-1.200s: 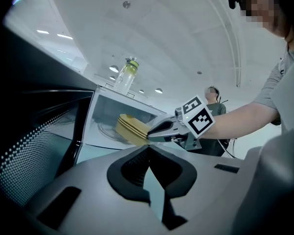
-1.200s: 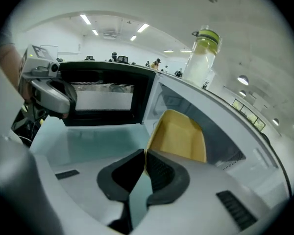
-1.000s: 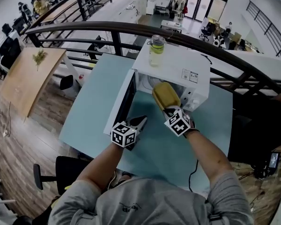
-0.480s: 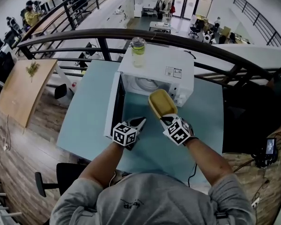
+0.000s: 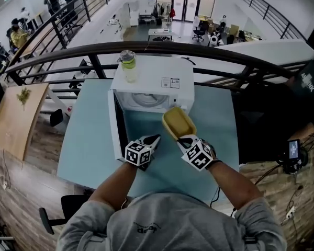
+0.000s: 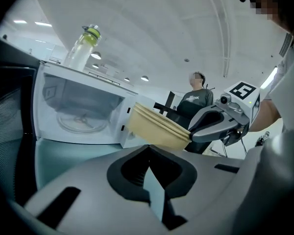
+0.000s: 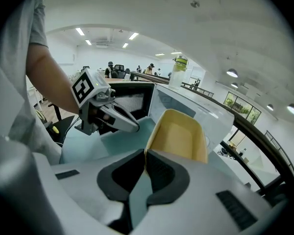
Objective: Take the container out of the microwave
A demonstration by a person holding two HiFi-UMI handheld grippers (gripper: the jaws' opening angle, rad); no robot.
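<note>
We hold the container [image 5: 179,122] clear of the microwave [image 5: 156,85], its rim pinched in the right gripper [image 5: 186,138], above the table [image 5: 94,135] before the open cavity. Left gripper [image 5: 152,139] is pressed together, empty. Removal looks done; set-down likely remains.

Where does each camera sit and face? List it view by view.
Head view: on the person's head, looking down at the white microwave; both forearms show.
Left gripper view: on the left tongs, shut empty, facing the open microwave.
Right gripper view: on the right tongs, shut on the yellow rectangular container, facing the microwave.
Shared: both gripper views show the container and the opposite tongs.
</note>
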